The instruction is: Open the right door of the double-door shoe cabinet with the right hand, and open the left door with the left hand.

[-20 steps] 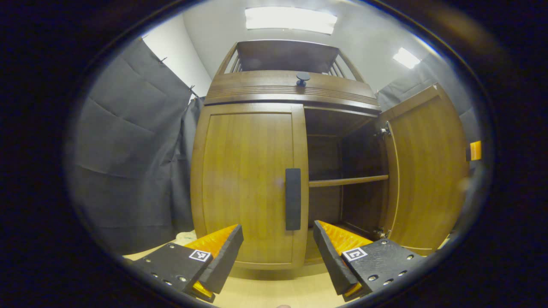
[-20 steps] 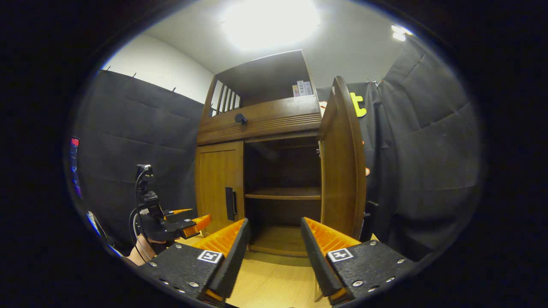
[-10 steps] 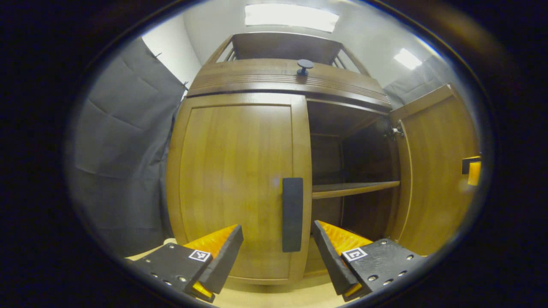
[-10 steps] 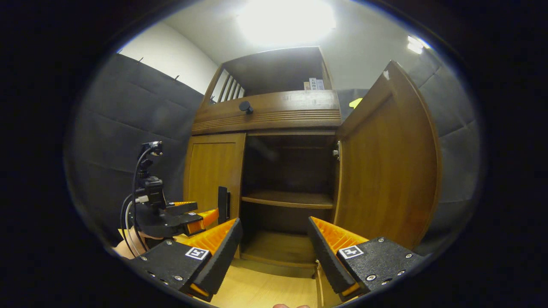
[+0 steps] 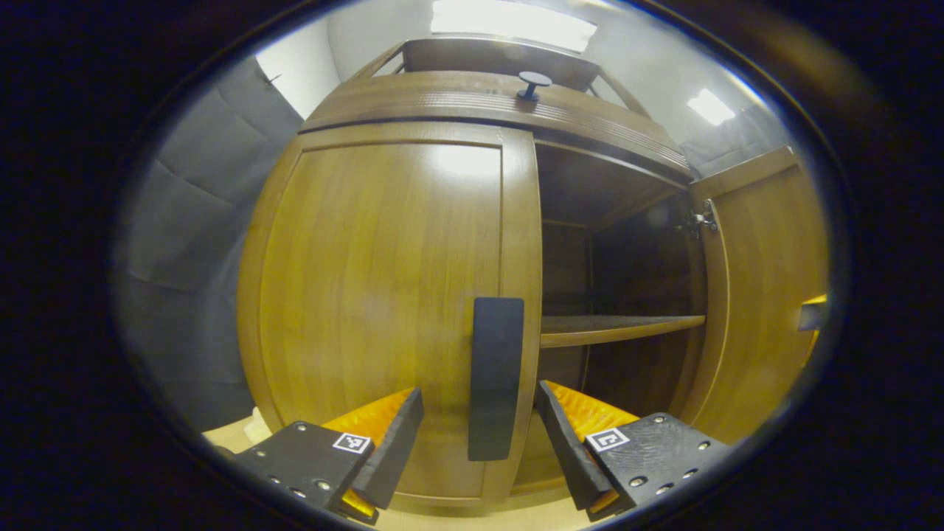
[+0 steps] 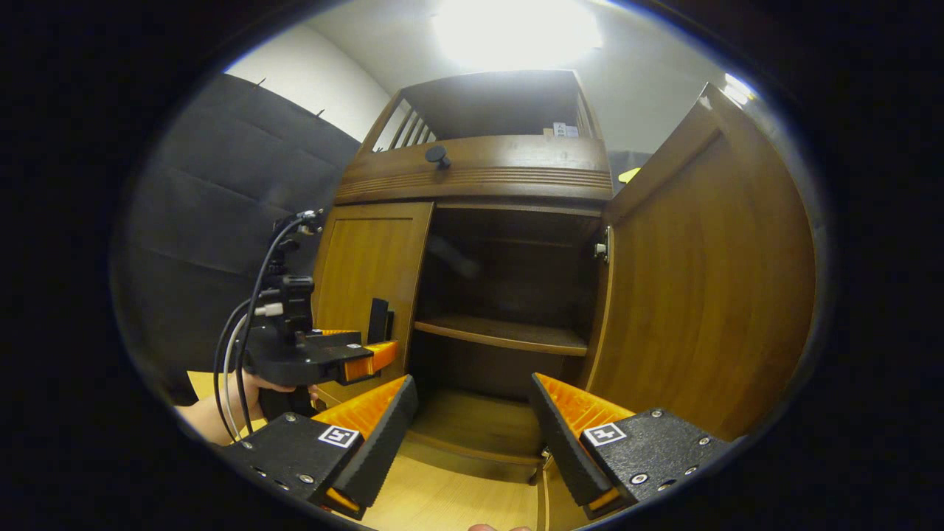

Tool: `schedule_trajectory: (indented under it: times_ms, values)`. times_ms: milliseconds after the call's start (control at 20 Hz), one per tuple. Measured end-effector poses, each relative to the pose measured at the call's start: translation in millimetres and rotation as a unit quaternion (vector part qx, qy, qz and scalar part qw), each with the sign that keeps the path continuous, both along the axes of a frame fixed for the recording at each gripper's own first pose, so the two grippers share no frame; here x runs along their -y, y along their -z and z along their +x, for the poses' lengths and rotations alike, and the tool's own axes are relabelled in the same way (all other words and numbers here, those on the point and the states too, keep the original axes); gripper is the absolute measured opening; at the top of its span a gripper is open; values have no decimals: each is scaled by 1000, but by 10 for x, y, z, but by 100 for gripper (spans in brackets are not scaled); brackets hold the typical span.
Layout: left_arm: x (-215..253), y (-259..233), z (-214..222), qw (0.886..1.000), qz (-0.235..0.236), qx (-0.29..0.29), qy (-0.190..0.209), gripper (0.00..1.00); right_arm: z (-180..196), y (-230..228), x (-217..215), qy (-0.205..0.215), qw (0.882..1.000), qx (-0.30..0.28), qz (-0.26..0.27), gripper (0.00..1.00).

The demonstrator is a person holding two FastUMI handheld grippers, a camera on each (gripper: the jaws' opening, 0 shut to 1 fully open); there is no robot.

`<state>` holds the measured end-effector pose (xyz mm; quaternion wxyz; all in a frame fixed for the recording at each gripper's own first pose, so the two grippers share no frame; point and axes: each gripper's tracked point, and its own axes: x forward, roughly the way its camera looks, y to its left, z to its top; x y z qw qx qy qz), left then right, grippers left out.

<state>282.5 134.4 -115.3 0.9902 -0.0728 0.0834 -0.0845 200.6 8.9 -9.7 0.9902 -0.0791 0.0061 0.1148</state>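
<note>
1. The left gripper (image 5: 479,435) is spread wide, its fingers either side of the dark handle (image 5: 495,376) on the shut left door (image 5: 383,295) and not touching it. If it closes off-centre, I'd expect one finger to strike the door face or slip off the handle.
2. Should it pull straight back against the hinge arc, the grip could slide off.
3. The right door (image 6: 708,295) stands swung wide, the shelf (image 6: 501,333) bare. The right gripper (image 6: 472,428) is spread and holds nothing, near the cabinet's open half; a careless move might nudge that door.
4. Compared with a second ago, the left gripper has come in much closer to the handle, and the right door has swung further open.
</note>
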Motion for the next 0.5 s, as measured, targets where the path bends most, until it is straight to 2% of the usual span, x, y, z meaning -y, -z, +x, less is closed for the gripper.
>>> schedule_trajectory:
  times_ms: [100, 150, 250, 400, 500]
  values:
    - [17, 58, 139, 1000, 2, -11, -5, 67, 28, 41, 21, -2, 1000, -3, 4, 95]
    - [51, 87, 152, 1000, 3, -16, 0, 48, 50, 55, 32, -4, 1000, -5, 9, 95]
    - [41, 42, 132, 1000, 9, -6, -6, 53, 59, 87, 51, -7, 1000, -10, 23, 95]
    - [56, 6, 81, 1000, 28, -6, -6, 34, 101, 161, 107, -4, 999, -20, 34, 95]
    - [70, 31, 111, 1000, 27, -7, -1, 31, 110, 190, 136, 2, 999, -23, 32, 95]
